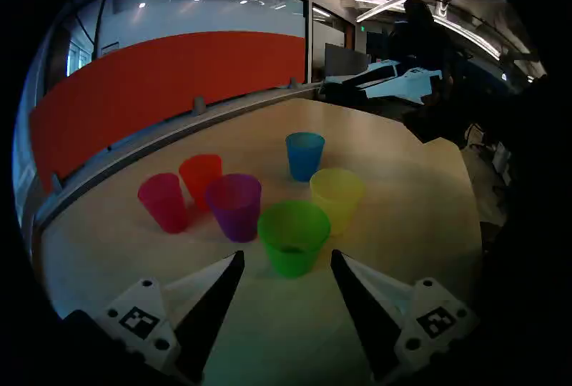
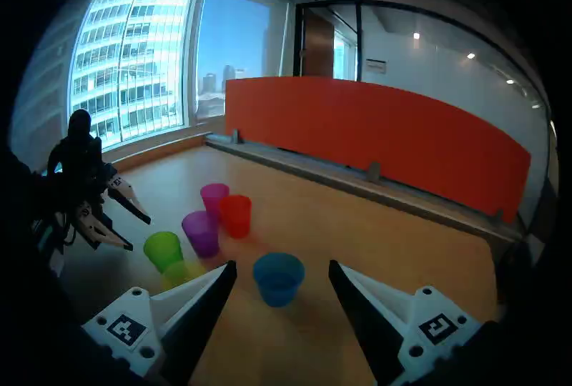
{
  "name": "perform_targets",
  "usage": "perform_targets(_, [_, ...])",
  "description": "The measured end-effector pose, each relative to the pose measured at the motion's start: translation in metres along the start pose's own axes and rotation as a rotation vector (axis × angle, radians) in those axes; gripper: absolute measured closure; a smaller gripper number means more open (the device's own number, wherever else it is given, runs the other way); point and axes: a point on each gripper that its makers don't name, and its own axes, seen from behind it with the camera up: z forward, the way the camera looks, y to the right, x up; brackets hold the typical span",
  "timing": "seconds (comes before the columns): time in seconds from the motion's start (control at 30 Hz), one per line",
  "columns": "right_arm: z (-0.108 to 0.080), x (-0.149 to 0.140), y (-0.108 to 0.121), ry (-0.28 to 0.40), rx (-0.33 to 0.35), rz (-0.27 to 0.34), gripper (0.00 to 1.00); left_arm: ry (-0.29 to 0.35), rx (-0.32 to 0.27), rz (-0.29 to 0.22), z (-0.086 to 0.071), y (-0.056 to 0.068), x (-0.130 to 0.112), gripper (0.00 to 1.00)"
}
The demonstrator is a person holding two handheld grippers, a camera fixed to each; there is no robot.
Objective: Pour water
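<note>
Six translucent plastic cups stand close together on a light wooden table (image 1: 400, 171). In the left gripper view the green cup (image 1: 294, 236) is nearest, just past my left gripper (image 1: 286, 254), which is open and holds nothing. Behind it are the purple cup (image 1: 235, 206), pink cup (image 1: 163, 202), red cup (image 1: 201, 179), yellow cup (image 1: 337, 199) and blue cup (image 1: 304, 156). In the right gripper view the blue cup (image 2: 278, 278) stands upright between the open fingers of my right gripper (image 2: 282, 264), untouched. The left gripper (image 2: 107, 218) shows beside the green cup (image 2: 163, 250).
An orange partition (image 2: 372, 136) on a grey rail runs along one table edge. Large windows (image 2: 136, 64) lie beyond another edge. A person (image 1: 422, 36) stands at the table's far end, holding the white right gripper (image 1: 400, 84). Bare tabletop surrounds the cups.
</note>
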Motion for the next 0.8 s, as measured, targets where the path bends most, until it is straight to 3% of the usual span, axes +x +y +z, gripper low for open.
perform_targets(0.8, [0.015, 0.001, 0.000, -0.013, 0.014, -0.007, 0.00, -0.090, -0.032, 0.016, 0.050, 0.004, -0.012, 0.10])
